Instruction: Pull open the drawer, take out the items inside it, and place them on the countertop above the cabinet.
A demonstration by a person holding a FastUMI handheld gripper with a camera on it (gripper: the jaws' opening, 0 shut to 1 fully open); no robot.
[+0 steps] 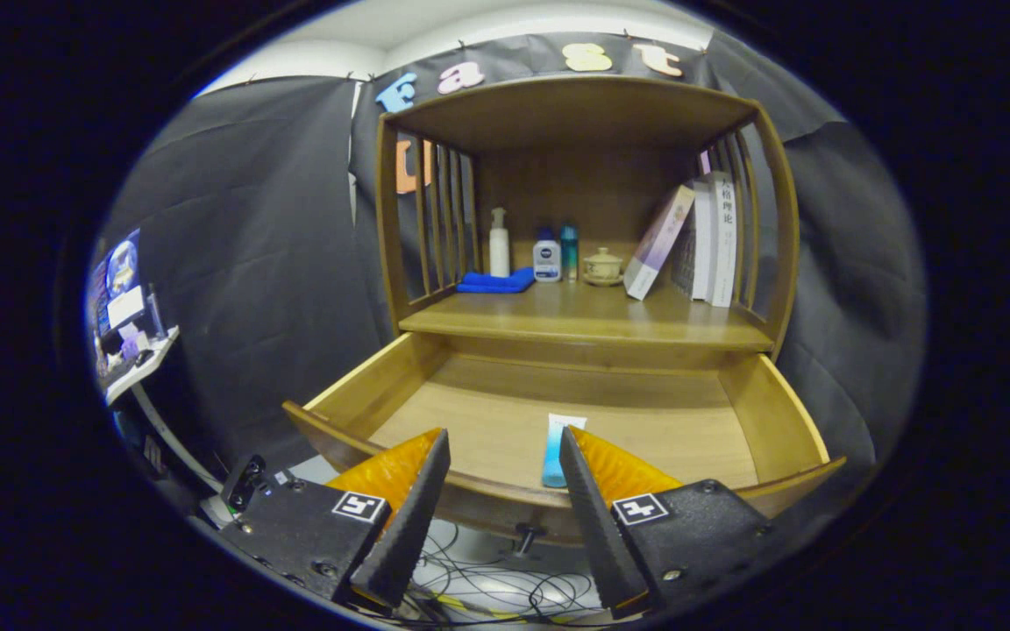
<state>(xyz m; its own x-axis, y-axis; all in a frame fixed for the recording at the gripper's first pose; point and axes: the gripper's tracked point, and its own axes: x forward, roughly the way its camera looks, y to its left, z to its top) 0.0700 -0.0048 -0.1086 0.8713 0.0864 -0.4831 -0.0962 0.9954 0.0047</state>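
Drawer (487,421) is pulled out, one blue tube (555,456) seen just ahead of the tool (503,451), whose fingers are spread apart.

Drawer (759,412): wood, smooth, satin sheen, pale floor with visible grain. Cabinet (575,114): same warm wood, slatted sides, countertop (558,317) lightly glossy. Tube (555,451) at drawer's front edge: glossy plastic. Folded cloth (496,281) at countertop's back left: soft, matt. Gripper (505,456), fingers apart: ribbed pads, matt housings.
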